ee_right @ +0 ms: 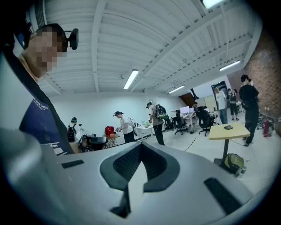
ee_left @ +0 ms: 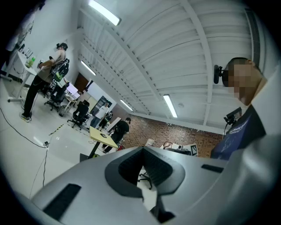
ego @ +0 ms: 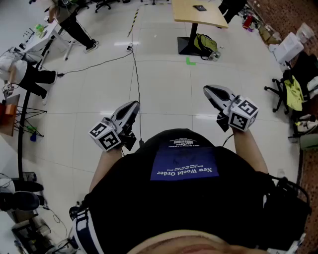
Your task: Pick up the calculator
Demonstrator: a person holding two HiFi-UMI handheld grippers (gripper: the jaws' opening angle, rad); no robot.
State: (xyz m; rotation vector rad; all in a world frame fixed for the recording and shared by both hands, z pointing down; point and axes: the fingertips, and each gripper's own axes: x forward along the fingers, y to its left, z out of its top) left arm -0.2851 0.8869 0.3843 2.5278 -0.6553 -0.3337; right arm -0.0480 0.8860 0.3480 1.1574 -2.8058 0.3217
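A small dark flat object [ego: 199,8], possibly the calculator, lies on a light wooden table [ego: 208,19] far across the floor. The right gripper view shows the same object [ee_right: 228,127] on that table [ee_right: 228,132]. My left gripper [ego: 135,104] is held out in front of the person's body, well short of the table, jaws shut and empty. My right gripper [ego: 206,89] is held level with it on the right, its jaw tips together with nothing between them. In the gripper views, the left gripper [ee_left: 142,148] and right gripper [ee_right: 141,144] point out over the room.
A black cable [ego: 135,64] runs along the white floor ahead. A green-yellow bag [ego: 205,45] lies by the table's foot. Office chairs and clutter [ego: 293,89] stand at the right. A tripod [ego: 22,116] and people at desks [ego: 69,22] are at the left.
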